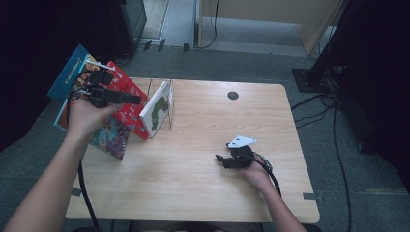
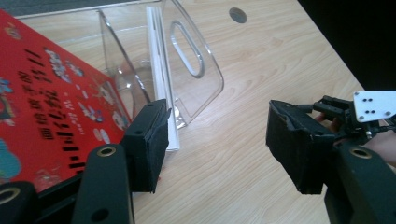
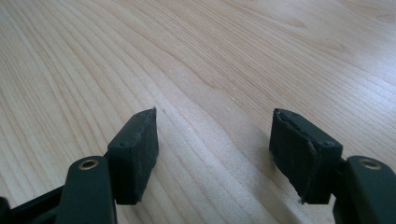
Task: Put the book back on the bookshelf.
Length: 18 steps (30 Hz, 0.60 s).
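Apparently reaching for the books, the left tool (image 1: 129, 100) is hovering with jaws wide and empty beside the red book (image 1: 126, 105) leaning by the clear stand (image 2: 187, 70), needing to close on it next, while the right tool (image 1: 223, 159) is resting wide on the counter (image 1: 203, 169).

The high view is dim and slightly soft; the room around the counter (image 1: 203, 159) falls into near-black at both upper corners. Light is even and diffuse, from above — shadows under the hands are faint. In the gripper views the wood is bright and washed pale, the clear stand (image 2: 187, 60) carries mild glare, and the near claw pads (image 3: 135, 158) look soft.
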Tool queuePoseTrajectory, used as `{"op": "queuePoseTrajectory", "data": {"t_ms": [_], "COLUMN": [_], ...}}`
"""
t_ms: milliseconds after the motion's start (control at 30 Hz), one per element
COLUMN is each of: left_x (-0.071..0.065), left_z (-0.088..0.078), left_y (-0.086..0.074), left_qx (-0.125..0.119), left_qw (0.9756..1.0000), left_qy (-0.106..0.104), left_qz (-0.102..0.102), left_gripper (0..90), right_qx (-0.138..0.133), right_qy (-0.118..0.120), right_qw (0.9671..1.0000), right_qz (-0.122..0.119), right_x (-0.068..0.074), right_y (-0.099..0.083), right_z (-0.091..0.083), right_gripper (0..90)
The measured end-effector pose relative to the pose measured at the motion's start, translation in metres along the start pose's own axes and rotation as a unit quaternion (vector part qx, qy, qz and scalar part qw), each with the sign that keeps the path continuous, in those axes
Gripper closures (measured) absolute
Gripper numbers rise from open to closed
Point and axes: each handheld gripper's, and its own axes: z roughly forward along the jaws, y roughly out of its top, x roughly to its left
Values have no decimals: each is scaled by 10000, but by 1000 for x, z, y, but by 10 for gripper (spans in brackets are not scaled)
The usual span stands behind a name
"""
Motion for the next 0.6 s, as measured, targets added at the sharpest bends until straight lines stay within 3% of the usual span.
{"op": "queuePoseTrajectory", "data": {"t_ms": [300,400,600], "left_x": [-8,-11,-19], "left_z": [17,23,29], "left_y": [-15,-19,-23], "left_qx": [18,66,66], "left_qw": [9999,9995,9992], "left_qy": [-142,-309,-328], "left_qz": [72,65,219], "left_gripper": [397,396,394], "right_qx": [-6,-5,-4], "right_qy": [0,2,-1], "right_qw": [10000,10000,10000], "right_qz": [3,2,2], "right_x": [0,0,0], "right_y": [0,0,0], "right_z": [0,0,0], "right_gripper": [327,327,327]}}
